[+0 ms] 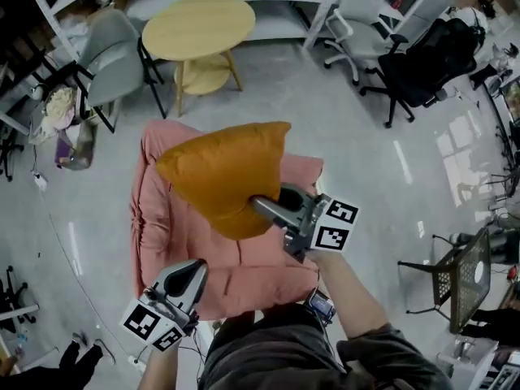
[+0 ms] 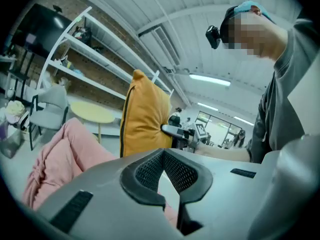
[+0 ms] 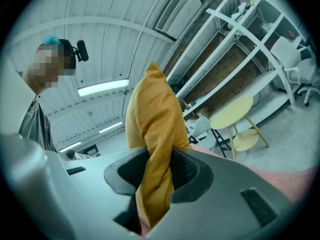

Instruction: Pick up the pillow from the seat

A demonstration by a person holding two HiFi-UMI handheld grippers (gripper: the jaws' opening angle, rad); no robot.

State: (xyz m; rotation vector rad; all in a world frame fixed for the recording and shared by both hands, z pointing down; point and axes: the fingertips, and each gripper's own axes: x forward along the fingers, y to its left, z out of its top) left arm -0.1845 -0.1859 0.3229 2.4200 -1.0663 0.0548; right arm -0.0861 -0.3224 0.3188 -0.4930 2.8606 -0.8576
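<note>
An orange pillow [image 1: 223, 173] hangs in the air above the pink cushioned seat [image 1: 166, 226]. My right gripper [image 1: 262, 206] is shut on its lower corner. In the right gripper view the pillow's fabric [image 3: 152, 114] is pinched between the two dark pads [image 3: 185, 171] and rises upright beyond the right gripper [image 3: 155, 159]. My left gripper [image 1: 192, 273] is lower left, over the seat's front edge, shut with nothing in it. The left gripper view shows the left gripper [image 2: 163, 154] with its tips together, the pillow [image 2: 142, 119] beyond them, and the right gripper [image 2: 172, 130] at the pillow's side.
A round yellow table [image 1: 199, 27] stands behind the seat, with a grey chair [image 1: 110, 51] to its left. A white office chair [image 1: 357, 15] and a black one [image 1: 426, 59] are at the back right. A mesh chair [image 1: 459, 279] is at the right.
</note>
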